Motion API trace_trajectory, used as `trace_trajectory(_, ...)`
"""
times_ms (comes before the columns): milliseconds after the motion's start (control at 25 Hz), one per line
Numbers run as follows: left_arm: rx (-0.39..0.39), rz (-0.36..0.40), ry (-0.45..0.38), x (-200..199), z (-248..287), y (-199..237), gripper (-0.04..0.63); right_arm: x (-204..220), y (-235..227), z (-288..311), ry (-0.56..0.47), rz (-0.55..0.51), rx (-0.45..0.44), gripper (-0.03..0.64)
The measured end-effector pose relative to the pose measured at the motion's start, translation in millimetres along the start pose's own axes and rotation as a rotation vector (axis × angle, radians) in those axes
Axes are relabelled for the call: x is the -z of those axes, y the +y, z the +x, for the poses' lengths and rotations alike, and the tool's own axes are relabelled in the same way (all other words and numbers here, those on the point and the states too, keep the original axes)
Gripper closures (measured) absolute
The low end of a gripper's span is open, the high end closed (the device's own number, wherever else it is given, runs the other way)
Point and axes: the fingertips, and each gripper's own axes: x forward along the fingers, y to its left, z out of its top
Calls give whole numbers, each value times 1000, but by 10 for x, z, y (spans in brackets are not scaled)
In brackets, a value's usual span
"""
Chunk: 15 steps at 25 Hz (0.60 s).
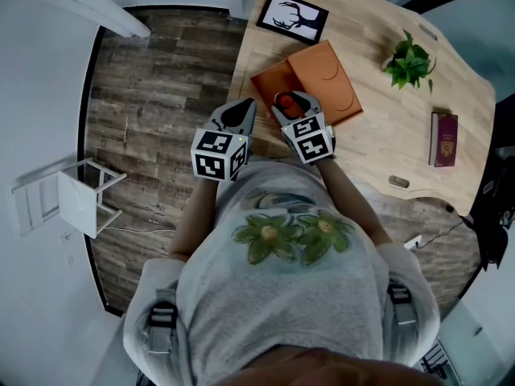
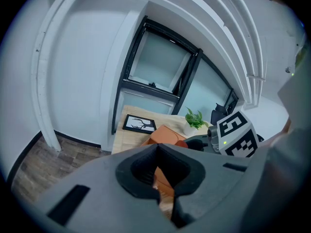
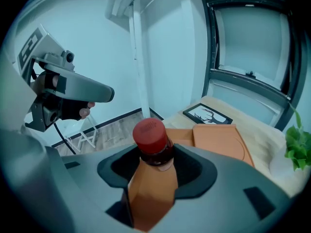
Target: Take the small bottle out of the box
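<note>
Bottle (image 3: 149, 176) w/ red cap is sitting upright in the right claw (image 3: 158, 165). The jaws are pressing on its orange body just under the neck, prob. because that's the widest flat spot to pinch, and it's leaving the cap free. In head view the bottle is showing at the near edge of the box (image 1: 310, 83). In the right gripper view the box is lying beyond and below it. So I'm judging it's already lifted clear of the box, w/ only a set-down left, if any. The box is resting open near the counter (image 1: 378, 147) corner, its lid (image 1: 326, 79) lying folded back to one side, which is giving a free way straight up. The left claw (image 2: 156, 170) is hanging just beside the right one at the counter edge, jaws together w/ nothing between them and not touching the box. It's looking idle, prob. parked there since the box isn't needing a steadying hold for so light a lift. Farther out, a frame (image 1: 292, 16) is lying at the far end of the counter, w/ a plant (image 1: 410, 61) and a book (image 1: 443, 139) well apart to the right. None of them is crowding the box. A white stool (image 1: 76, 203) is standing on the floor off to the left.
</note>
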Motion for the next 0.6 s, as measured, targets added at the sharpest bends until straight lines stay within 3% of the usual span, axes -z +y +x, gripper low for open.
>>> trace_trajectory(600, 10, -6, -7, -25, -2, -34, 588, -159, 23, -203, -43, -9, -12, 408)
